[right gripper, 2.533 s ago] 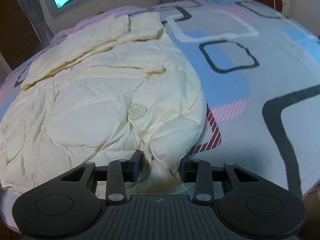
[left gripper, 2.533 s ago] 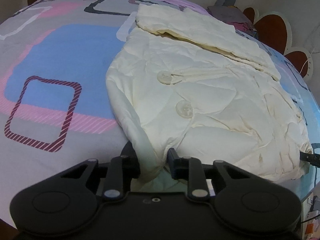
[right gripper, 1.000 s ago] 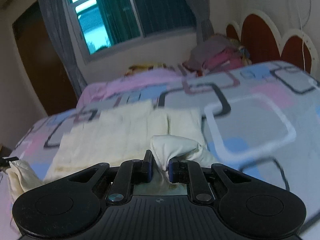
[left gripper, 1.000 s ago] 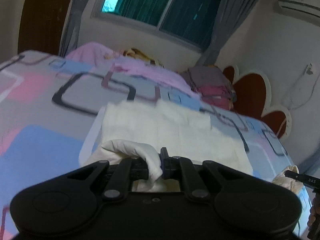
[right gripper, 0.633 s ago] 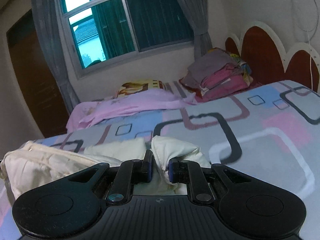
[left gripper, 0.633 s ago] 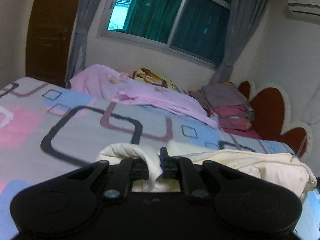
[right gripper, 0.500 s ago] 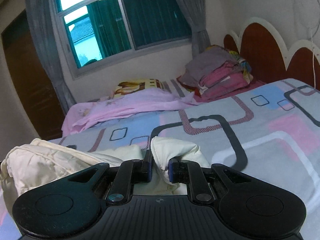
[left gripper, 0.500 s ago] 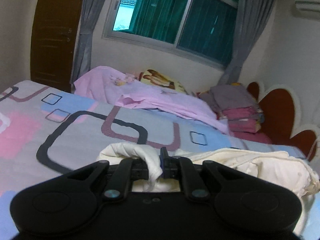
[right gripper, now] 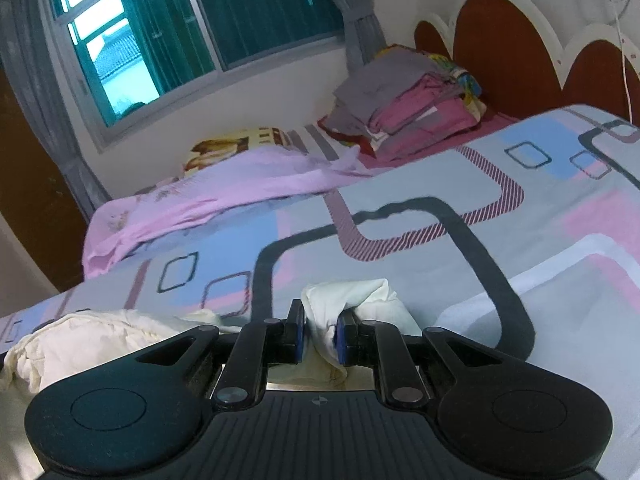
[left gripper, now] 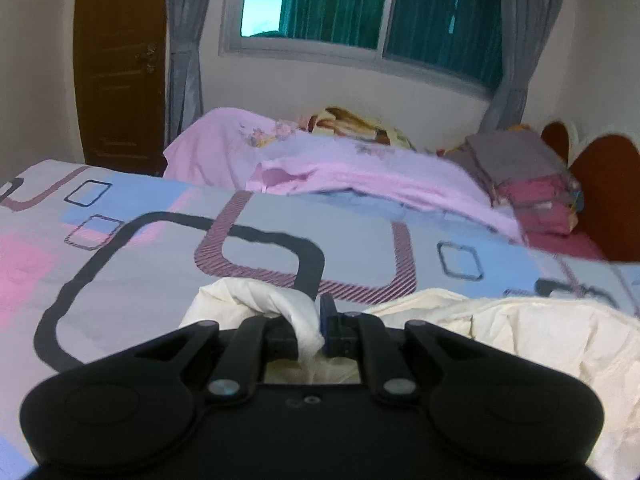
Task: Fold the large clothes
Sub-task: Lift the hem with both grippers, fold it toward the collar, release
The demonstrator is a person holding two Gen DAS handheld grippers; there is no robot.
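Note:
A cream padded jacket (left gripper: 532,328) lies bunched on the patterned bed sheet (left gripper: 160,264). My left gripper (left gripper: 310,332) is shut on one corner of the jacket's hem, which bulges out to the left of the fingers. My right gripper (right gripper: 319,338) is shut on the other corner of the jacket (right gripper: 352,300). The rest of the jacket (right gripper: 80,340) trails to the left in the right wrist view. Both grippers hold the hem low over the far part of the bed; the body of the jacket under them is hidden.
A pink blanket (left gripper: 360,172) and a printed pillow (right gripper: 236,144) lie at the far edge of the bed. A stack of folded clothes (right gripper: 412,92) sits by the red headboard (right gripper: 508,48). A window (left gripper: 360,0), curtains and a brown door (left gripper: 120,60) are behind.
Both grippers closed on the hem corners, lifted them and carried them forward over the jacket toward the far side of the bed. In the last half second they dropped lower toward the sheet.

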